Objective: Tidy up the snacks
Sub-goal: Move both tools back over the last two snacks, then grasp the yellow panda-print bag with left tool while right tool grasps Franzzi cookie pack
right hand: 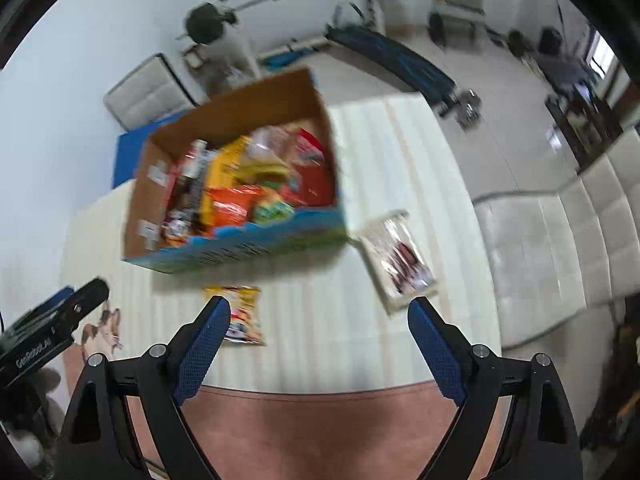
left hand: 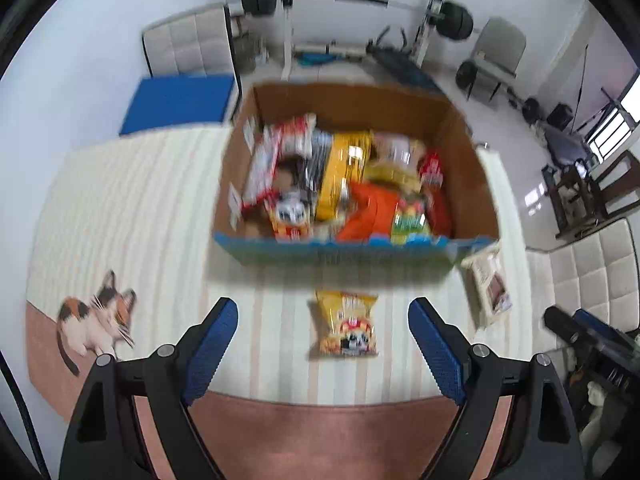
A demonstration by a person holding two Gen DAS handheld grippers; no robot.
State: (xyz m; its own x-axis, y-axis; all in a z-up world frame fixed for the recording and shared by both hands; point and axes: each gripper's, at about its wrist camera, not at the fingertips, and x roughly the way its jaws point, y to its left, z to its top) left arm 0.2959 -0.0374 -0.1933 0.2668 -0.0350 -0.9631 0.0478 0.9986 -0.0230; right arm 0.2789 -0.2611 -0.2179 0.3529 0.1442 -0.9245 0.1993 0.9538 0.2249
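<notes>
A cardboard box [left hand: 468, 168] [right hand: 248, 96] with a blue front wall stands on a cream striped mat, filled with several snack packets. In front of it lies a yellow snack bag [left hand: 346, 326] [right hand: 242, 312] with a cartoon face. A pale flat packet [left hand: 488, 284] [right hand: 398, 258] lies beside the box's right corner. My left gripper [left hand: 323, 316] hangs open above the mat, the yellow bag showing between its blue fingers, untouched. My right gripper [right hand: 319, 314] is open too, over bare mat between the two loose packets. Both views are blurred.
The mat [left hand: 132, 208] has a cat picture [left hand: 98, 320] at its left and a brown border [left hand: 320, 432] near me. White cushioned seats [left hand: 592, 276], a blue pad [left hand: 176, 104] and a barbell rack [left hand: 340, 0] stand around on the tiled floor.
</notes>
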